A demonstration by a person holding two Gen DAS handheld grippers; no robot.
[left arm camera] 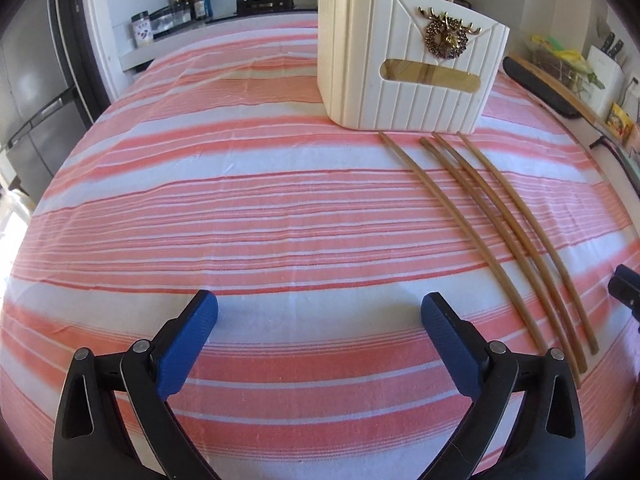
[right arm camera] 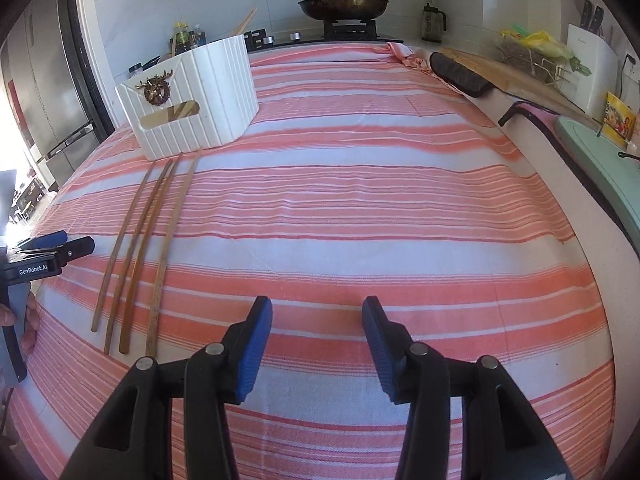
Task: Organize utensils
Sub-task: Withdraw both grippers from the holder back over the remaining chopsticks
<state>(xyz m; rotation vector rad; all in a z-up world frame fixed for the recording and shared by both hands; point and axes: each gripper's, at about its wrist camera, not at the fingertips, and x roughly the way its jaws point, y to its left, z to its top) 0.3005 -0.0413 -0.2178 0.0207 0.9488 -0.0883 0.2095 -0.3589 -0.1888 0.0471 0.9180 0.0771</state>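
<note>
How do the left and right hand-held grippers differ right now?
The left hand-held gripper stands much wider open than the right hand-held gripper. The chopsticks lie to the left one's right and to the right one's left. Both are empty, above the striped cloth.

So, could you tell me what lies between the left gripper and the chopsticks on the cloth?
Nothing but bare striped cloth. In the left wrist view, the open left gripper hovers beside the four chopsticks, which lie to its right, below the white holder.
</note>
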